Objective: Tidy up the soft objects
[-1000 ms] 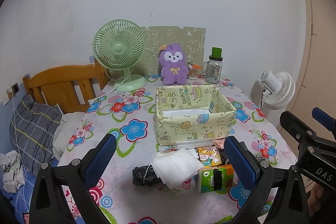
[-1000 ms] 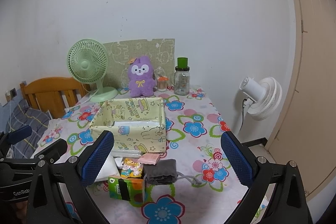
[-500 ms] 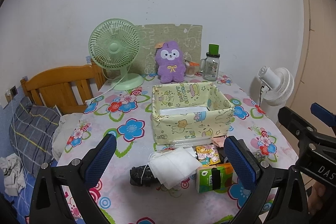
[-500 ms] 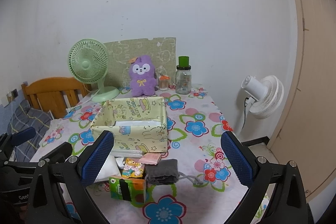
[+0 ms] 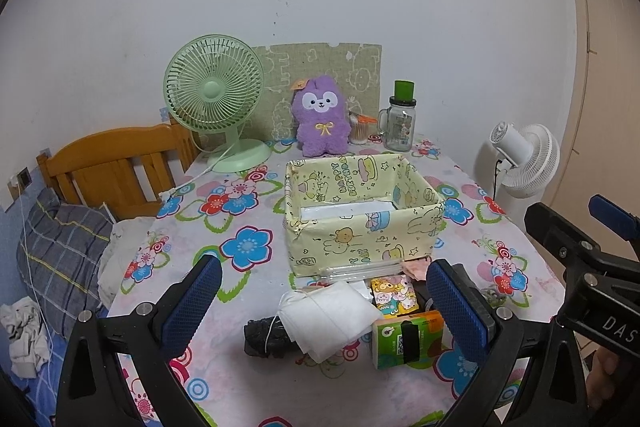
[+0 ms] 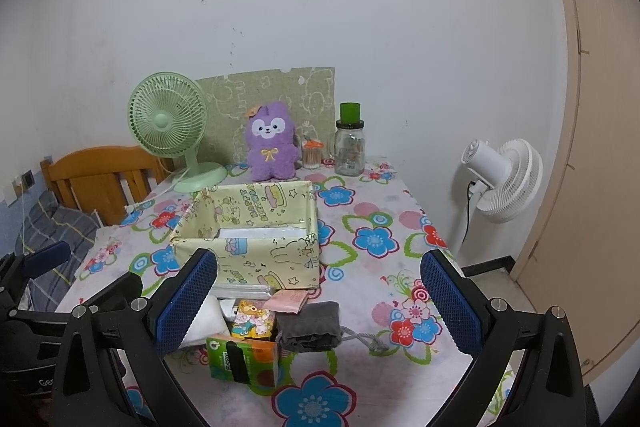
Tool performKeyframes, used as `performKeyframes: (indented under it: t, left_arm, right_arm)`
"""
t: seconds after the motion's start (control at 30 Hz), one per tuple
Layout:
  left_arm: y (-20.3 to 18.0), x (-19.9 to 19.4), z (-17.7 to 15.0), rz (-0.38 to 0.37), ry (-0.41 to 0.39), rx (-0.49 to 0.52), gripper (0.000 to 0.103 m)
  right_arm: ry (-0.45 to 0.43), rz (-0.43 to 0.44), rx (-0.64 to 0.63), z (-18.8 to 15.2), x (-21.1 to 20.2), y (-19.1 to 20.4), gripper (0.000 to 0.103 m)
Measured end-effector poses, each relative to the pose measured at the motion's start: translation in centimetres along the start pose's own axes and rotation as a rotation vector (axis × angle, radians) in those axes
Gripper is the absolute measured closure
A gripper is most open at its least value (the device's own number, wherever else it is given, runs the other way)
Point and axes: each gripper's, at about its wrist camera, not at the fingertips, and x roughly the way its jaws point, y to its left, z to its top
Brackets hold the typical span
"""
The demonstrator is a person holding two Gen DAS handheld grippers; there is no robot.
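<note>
— What do we have nearest us?

— Our two tools: the left tool (image 5: 320, 307) and the right tool (image 6: 320, 303), both spread wide and gripping nothing, held above the near edge of the counter (image 6: 372, 215).

— And under them?

— We count one green-and-orange tissue pack (image 6: 243, 359), one white face mask (image 5: 330, 315) overlapping one black bundle (image 5: 266, 337), one cartoon-bear packet (image 6: 254, 319), one grey drawstring pouch (image 6: 310, 325) and one pink sachet (image 6: 287, 301), all clustered just in front of the box.

— One box?

— One yellow cartoon-print box (image 5: 360, 211), open, with something white inside.

— Farther back?

— One purple plush (image 6: 271, 143), one green desk fan (image 5: 216, 95), one glass jar with a green lid (image 6: 350, 143). One white fan (image 6: 502, 179) stands off the counter.
</note>
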Motion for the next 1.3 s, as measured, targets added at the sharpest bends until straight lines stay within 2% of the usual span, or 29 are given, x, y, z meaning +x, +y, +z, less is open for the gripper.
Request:
performKeyframes:
  t: [0.7, 1.07, 1.3]
  left_arm:
    - [0.5, 2.1, 0.0, 0.004, 0.039, -0.015, 0.0]
    - [0.1, 5.8, -1.4, -0.014, 0.127, -0.013, 0.0]
    - [-0.5, 8.4, -2.5, -0.022, 0.174, -0.007, 0.0]
  right_arm:
    - [0.019, 0.028, -0.004, 0.1, 2.0, 0.7, 0.0]
    - [0.081, 0.064, 0.002, -1.5, 5.7, 1.3, 0.0]
    - [0.116, 0.049, -0.001, -2.6, 8.2, 1.5, 0.0]
